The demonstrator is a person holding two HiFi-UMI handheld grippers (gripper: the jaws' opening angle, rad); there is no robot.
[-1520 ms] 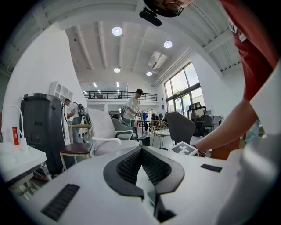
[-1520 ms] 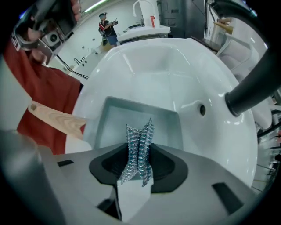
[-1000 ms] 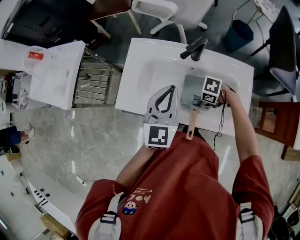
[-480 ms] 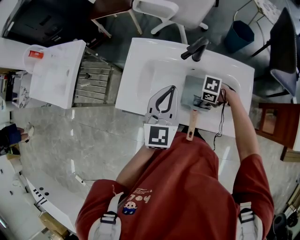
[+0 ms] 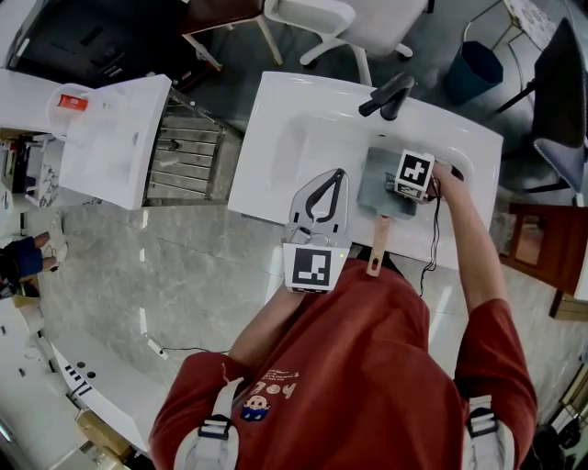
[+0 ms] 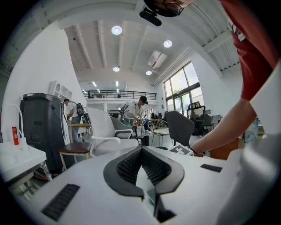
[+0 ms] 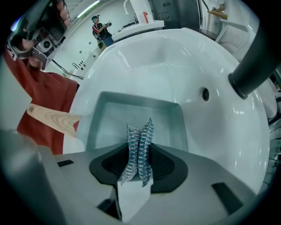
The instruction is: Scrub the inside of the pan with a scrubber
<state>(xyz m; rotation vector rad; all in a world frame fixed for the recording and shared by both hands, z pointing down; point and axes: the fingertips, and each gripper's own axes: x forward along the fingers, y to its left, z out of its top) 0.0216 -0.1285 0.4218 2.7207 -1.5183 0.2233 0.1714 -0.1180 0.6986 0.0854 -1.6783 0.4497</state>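
Note:
A square grey pan (image 5: 375, 184) with a wooden handle (image 5: 377, 246) lies in the white sink (image 5: 308, 128). My right gripper (image 5: 401, 195) hangs over the pan's right part, its tips hidden under the marker cube in the head view. In the right gripper view the right gripper (image 7: 139, 132) is shut on a silver mesh scrubber (image 7: 138, 151), held just above the pan's floor (image 7: 131, 115), with the handle (image 7: 50, 119) off to the left. My left gripper (image 5: 336, 173) rests on the sink's front rim, jaws together and holding nothing. The left gripper view shows the left gripper (image 6: 141, 149) pointing up at the room.
A black faucet (image 5: 386, 95) stands at the sink's far side, over the basin (image 7: 254, 66). An overflow hole (image 7: 205, 93) is in the basin wall. Left of the sink is a second white counter (image 5: 110, 147) with a bottle (image 5: 69, 105). A white chair (image 5: 349, 18) and a blue bin (image 5: 473, 60) stand beyond.
My right gripper has shifted slightly toward the pan's far side with the scrubber still in it. The left gripper has not moved.

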